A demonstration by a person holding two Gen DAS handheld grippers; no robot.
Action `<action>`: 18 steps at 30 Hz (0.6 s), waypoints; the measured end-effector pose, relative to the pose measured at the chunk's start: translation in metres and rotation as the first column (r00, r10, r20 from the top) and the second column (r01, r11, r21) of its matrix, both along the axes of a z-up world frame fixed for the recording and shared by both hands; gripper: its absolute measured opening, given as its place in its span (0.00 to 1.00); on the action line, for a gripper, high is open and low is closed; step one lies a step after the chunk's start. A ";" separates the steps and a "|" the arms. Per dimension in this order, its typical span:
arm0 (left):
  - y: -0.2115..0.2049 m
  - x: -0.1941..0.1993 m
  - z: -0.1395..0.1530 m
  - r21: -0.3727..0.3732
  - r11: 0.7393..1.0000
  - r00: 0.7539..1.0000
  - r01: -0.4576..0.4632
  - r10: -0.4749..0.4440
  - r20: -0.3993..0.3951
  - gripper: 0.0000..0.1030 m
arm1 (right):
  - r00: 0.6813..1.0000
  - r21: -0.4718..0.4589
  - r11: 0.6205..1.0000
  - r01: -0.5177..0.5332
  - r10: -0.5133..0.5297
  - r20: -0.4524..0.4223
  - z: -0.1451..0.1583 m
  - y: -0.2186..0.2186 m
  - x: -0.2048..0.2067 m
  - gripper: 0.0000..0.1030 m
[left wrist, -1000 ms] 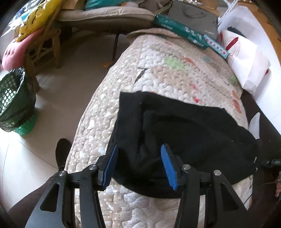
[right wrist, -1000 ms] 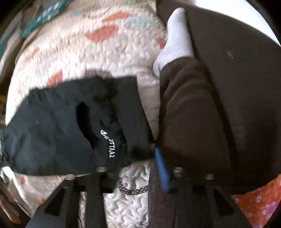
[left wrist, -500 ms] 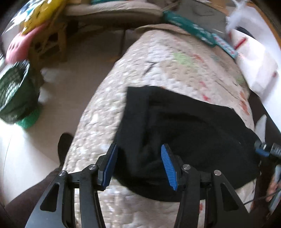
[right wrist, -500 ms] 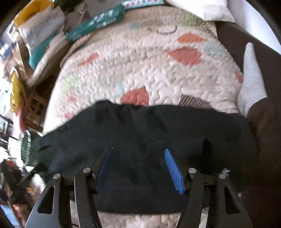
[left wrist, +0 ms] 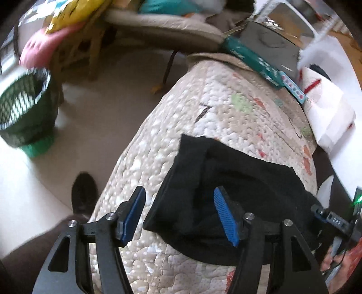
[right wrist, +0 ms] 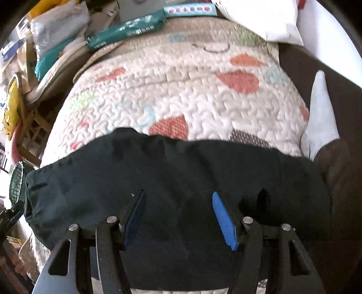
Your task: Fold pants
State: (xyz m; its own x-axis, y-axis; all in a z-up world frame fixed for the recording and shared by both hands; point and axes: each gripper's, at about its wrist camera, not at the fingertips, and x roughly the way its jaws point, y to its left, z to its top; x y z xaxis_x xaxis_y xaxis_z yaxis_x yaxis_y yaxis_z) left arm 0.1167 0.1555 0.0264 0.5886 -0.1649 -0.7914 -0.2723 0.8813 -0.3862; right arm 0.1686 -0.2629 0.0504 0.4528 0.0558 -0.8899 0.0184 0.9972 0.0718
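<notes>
Black pants [left wrist: 237, 181] lie bunched in a folded heap across the near part of a quilted bed cover [left wrist: 215, 113]. My left gripper [left wrist: 181, 212] is open and empty, its blue pads straddling the heap's left end just above it. In the right wrist view the pants [right wrist: 158, 171] spread as a wide dark band over the quilt [right wrist: 181, 90]. My right gripper [right wrist: 178, 214] is open and empty, hovering over the middle of the pants. The right gripper's body also shows at the far right of the left wrist view [left wrist: 332, 219].
A green mesh bin [left wrist: 25, 108] stands on the floor to the left. Boxes [right wrist: 126, 31], a white pillow [right wrist: 267, 18] and clutter sit at the quilt's far end. A white-socked foot [right wrist: 321, 119] and a brown-clad leg [right wrist: 339, 176] lie at the right.
The right gripper swung from the pants' right end by the leg to above their middle. The left gripper shifted slightly right, over the heap's left end. The pants stayed put.
</notes>
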 end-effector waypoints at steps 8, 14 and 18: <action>-0.010 0.006 -0.002 0.019 0.999 0.999 0.026 -0.026 -0.024 0.60 | 0.978 -0.038 0.979 -0.201 0.203 0.055 0.006 0.072 -0.010 0.64; 0.010 0.005 -0.028 -0.019 0.998 0.987 -0.065 0.062 -0.148 0.61 | 0.923 -0.031 0.925 -0.378 0.379 0.059 0.008 0.139 0.004 0.64; 0.027 -0.003 -0.043 -0.181 0.974 0.979 -0.135 0.103 -0.175 0.64 | 0.843 0.018 0.843 -0.538 0.538 0.031 0.010 0.198 0.021 0.64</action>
